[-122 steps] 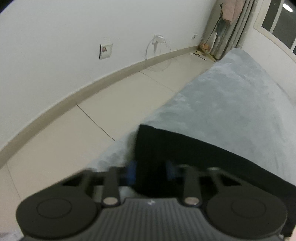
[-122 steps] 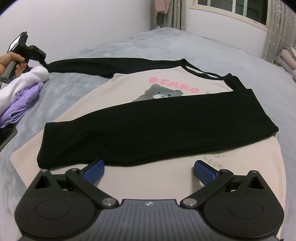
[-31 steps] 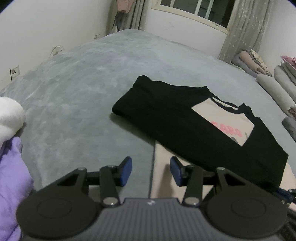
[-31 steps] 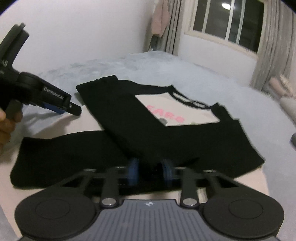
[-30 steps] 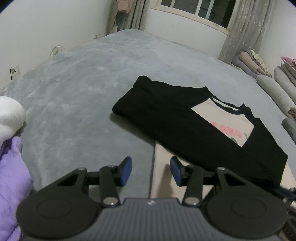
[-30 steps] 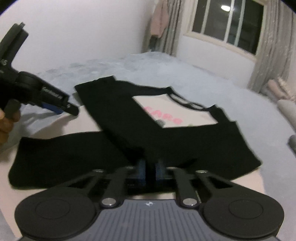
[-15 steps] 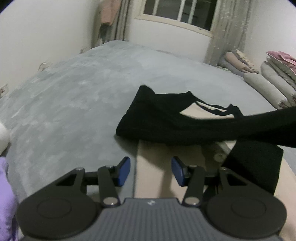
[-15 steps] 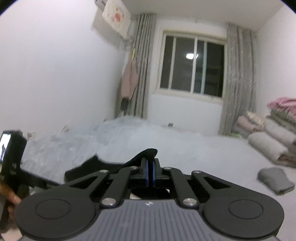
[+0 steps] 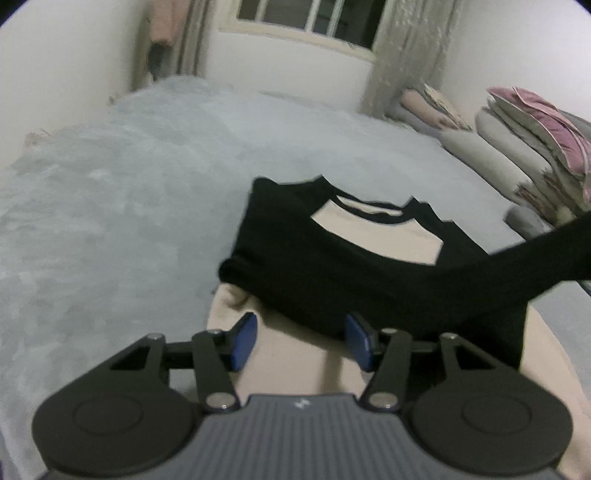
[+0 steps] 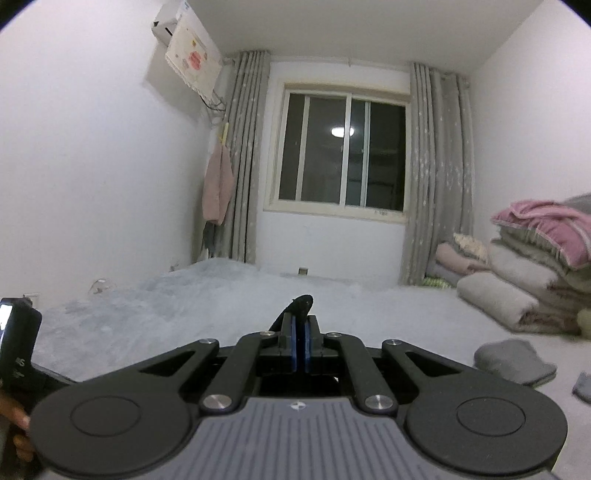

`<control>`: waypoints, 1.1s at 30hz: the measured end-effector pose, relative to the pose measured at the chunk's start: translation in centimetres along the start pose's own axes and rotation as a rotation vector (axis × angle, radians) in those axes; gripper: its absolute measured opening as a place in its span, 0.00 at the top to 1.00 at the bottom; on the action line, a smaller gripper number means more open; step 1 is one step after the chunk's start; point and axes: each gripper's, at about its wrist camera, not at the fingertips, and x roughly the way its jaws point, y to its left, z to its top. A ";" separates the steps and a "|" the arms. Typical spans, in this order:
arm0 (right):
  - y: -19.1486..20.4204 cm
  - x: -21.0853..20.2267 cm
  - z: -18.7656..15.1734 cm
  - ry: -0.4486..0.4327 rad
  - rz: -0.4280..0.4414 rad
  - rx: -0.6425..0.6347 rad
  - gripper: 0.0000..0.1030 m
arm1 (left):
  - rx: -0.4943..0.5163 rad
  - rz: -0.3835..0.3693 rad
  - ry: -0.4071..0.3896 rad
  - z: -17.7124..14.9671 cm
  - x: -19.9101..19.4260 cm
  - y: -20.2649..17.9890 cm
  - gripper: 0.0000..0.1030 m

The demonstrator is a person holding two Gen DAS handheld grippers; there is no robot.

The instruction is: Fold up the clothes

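The left claw (image 9: 300,341) hangs low over the near end of a shirt (image 9: 354,266), its two blue pads (image 9: 243,341) spread wide apart with nothing between them. Under the pads lies the shirt's cream body. Just beyond them, the black edge of a folded sleeve runs across, close to the right pad; whether that pad touches the cloth is hard to tell through the blur. The shirt is spread flat on a grey bed (image 9: 122,206), collar pointing away from the claw toward the window (image 9: 310,16). A patch of cream chest shows between black shoulders.

From the shirt's right side, a black sleeve (image 9: 535,254) rises off the bed as a taut band and leaves the view at the right edge.

The right claw (image 10: 300,345) is held up high, facing the far wall. Its blue pads are pressed together on a pinch of black cloth, and a small tuft of the sleeve (image 10: 295,308) sticks up just above them. The rest of the shirt lies below this camera's view.

Farther out, grey curtains (image 10: 437,177) frame the dark window (image 10: 341,151), and folded blankets (image 10: 532,266) are stacked on the right. At the lower left edge, a hand (image 10: 16,424) grips the left claw's handle.
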 end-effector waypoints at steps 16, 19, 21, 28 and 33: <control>-2.7 0.9 -0.2 0.074 -0.047 0.065 0.95 | -0.422 -0.129 -0.042 1.8 3.6 5.3 0.35; -2.8 0.1 -0.2 0.071 -0.039 0.069 0.95 | -0.449 -0.124 -0.057 1.8 3.8 5.3 0.32; -3.1 -0.1 -0.3 0.100 -0.023 0.069 0.95 | -0.462 -0.119 -0.066 1.8 4.0 5.3 0.32; -6.7 0.2 -1.2 0.293 0.064 0.113 0.95 | -0.459 -0.085 -0.094 1.6 4.3 4.8 0.43; -8.9 -0.8 -0.6 0.214 -0.017 0.165 0.95 | -0.454 -0.064 -0.099 1.5 4.2 4.8 0.53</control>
